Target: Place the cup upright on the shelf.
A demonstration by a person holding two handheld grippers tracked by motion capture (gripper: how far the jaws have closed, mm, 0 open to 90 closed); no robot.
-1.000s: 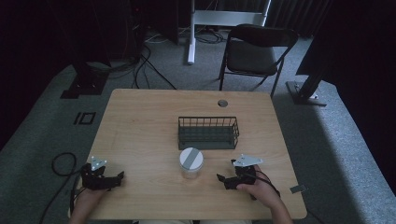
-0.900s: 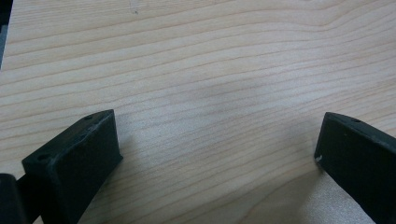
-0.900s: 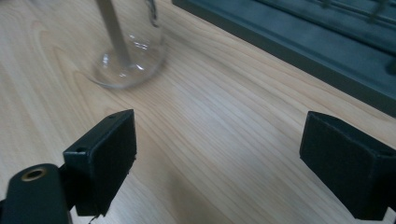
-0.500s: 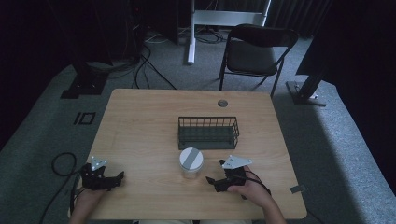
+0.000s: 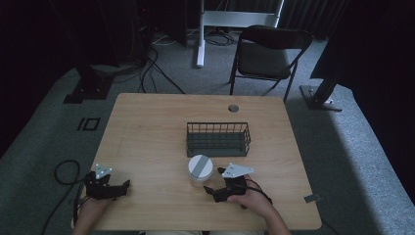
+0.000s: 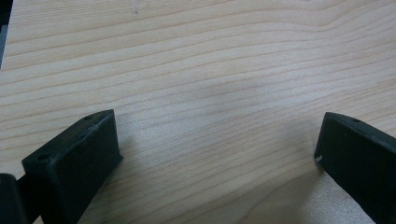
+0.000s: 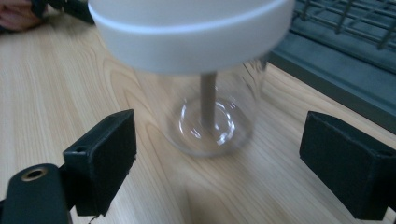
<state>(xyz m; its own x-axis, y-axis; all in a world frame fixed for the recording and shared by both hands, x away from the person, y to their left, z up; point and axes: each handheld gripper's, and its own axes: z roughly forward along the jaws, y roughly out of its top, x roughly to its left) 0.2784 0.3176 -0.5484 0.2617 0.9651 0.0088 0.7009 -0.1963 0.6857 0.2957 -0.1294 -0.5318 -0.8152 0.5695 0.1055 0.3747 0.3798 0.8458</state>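
A clear jar (image 5: 200,170) with a white lid and a grey strip stands near the middle front of the wooden table (image 5: 147,132). In the right gripper view the jar (image 7: 210,93) is close ahead, just beyond the open jaws and untouched. My right gripper (image 5: 211,191) lies low on the table, just in front and to the right of the jar, pointing left towards it. At the front left corner my left gripper (image 5: 125,187) rests open on the table; its own view has bare wood (image 6: 201,93) between the jaws.
A dark wire basket (image 5: 218,139) stands just behind the jar; its edge (image 7: 345,51) appears at the upper right of the right gripper view. A round cable hole (image 5: 233,108) sits near the far edge. A folding chair (image 5: 266,54) stands beyond the table.
My right gripper has moved left along the front of the table and turned towards the jar. The left gripper has stayed where it was.
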